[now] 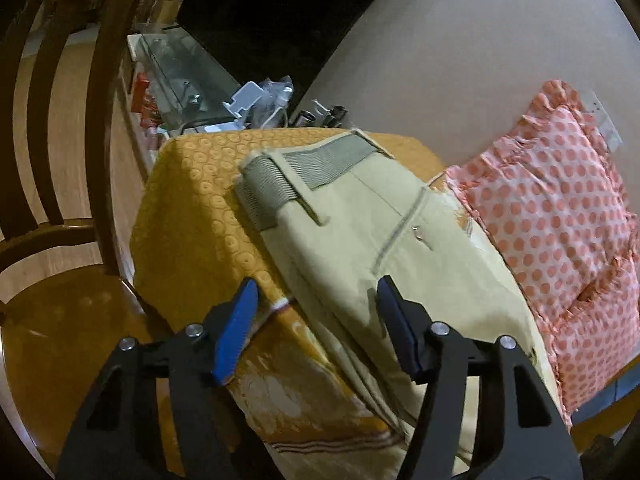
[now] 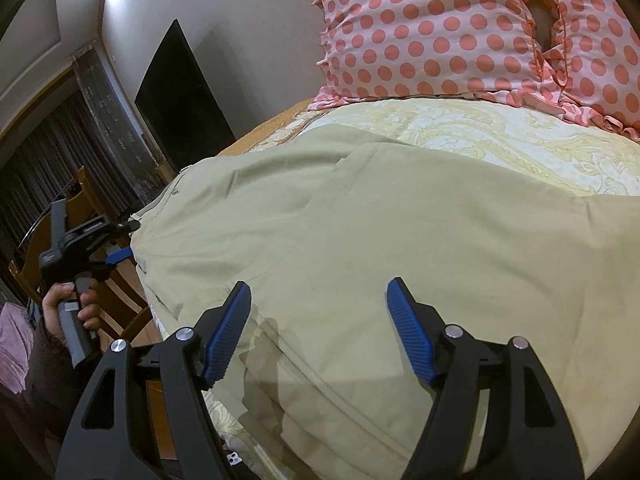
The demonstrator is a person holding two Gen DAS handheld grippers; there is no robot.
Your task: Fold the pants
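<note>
Beige pants [image 1: 376, 240] lie on a bed with a yellow patterned sheet [image 1: 192, 208]. Their grey-lined waistband [image 1: 312, 168] is at the far end in the left wrist view. My left gripper [image 1: 316, 300] is open and empty, just above the near edge of the pants. In the right wrist view the pants [image 2: 360, 240] spread wide across the bed. My right gripper [image 2: 318, 300] is open and empty above the fabric. The left gripper [image 2: 120, 254], held in a hand, shows at the pants' left edge.
A pink pillow with coral dots [image 1: 560, 216] lies beside the pants, also in the right wrist view [image 2: 460, 28]. A wooden chair [image 1: 60, 160] stands left of the bed. A cluttered glass table [image 1: 192, 76] is beyond it. A dark screen [image 2: 180, 96] hangs on the wall.
</note>
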